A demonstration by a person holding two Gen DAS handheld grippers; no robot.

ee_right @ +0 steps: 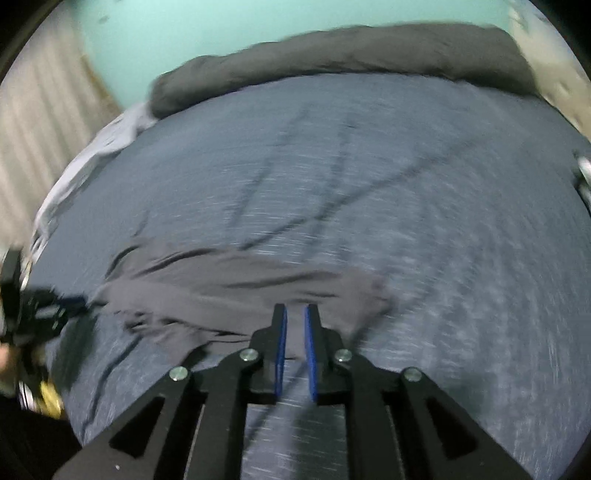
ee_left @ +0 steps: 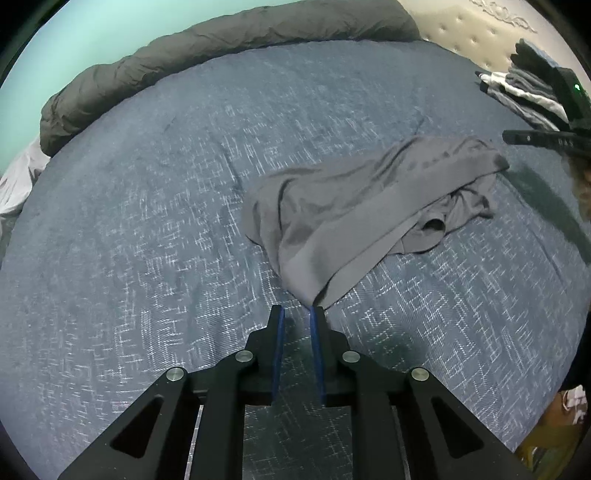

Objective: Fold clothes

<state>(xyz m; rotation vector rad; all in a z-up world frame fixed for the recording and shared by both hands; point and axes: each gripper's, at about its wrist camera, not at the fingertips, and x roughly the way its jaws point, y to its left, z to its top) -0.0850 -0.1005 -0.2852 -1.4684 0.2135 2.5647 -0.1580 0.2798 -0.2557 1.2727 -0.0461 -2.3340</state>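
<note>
A grey garment (ee_left: 369, 206) lies crumpled on the blue bed cover (ee_left: 147, 221), and its near corner tapers to a point right at my left gripper's right fingertip. My left gripper (ee_left: 298, 314) is narrowly open, with only bed cover showing between the blue pads. The right wrist view is blurred: the same garment (ee_right: 240, 295) stretches left to right in front of my right gripper (ee_right: 295, 310), whose jaws stand a little apart over the cloth's near edge. The right gripper (ee_left: 546, 140) shows at the right edge of the left wrist view, and the left gripper (ee_right: 33, 314) at the left edge of the right wrist view.
A rolled dark grey duvet (ee_left: 221, 48) lines the far side of the bed. A stack of folded clothes (ee_left: 528, 92) sits at the far right by a beige tufted headboard (ee_left: 461, 29). A white sheet (ee_left: 18, 181) hangs off the left edge.
</note>
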